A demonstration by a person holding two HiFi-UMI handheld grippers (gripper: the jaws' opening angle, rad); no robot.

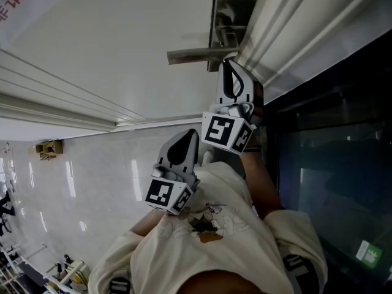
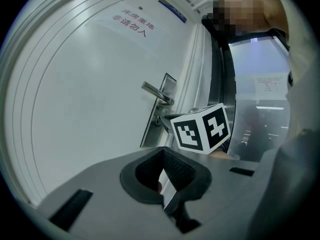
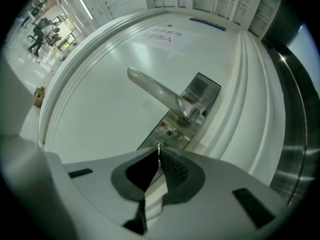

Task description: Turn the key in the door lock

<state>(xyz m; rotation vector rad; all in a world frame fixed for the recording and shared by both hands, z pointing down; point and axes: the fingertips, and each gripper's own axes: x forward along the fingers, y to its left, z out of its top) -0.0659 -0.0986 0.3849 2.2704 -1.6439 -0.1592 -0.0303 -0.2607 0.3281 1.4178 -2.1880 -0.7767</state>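
head view: the white door (image 1: pixel 92 41) fills the upper left of the frame. its steel lock plate (image 1: pixel 235 8) is at the top centre, and the handle (image 1: pixel 195 55) points from it toward the left. the right gripper (image 1: pixel 228 66) is in the centre with its tip just below the plate and close to the handle. the key is not seen here, because the gripper covers that place. the left gripper (image 1: pixel 191 136) is lower and more to the left, well apart from the plate, over the person's pale shirt (image 1: pixel 214 237). a glossy floor (image 1: pixel 79 182) is at the lower left and a dark glass panel (image 1: pixel 331 152) at the right.

left gripper view: the fingers (image 2: pixel 177 166) meet at their tip in the lower centre and nothing is between them. above them, in the middle of the frame, are the handle (image 2: pixel 156 93) and the lock plate (image 2: pixel 161 111), with the marker cube of the right gripper in front of the plate's lower part. a red sign (image 2: pixel 131 23) is on the door at the upper centre.

right gripper view: the fingers (image 3: pixel 175 171) are pressed together in the lower centre. a thin shiny strip, the key (image 3: pixel 159 147) seen on its edge, is pinched at their very tip. the tip is at the lower end of the lock plate (image 3: pixel 185 115), under the handle (image 3: pixel 155 91). i cannot tell how deep the key sits in the lock.
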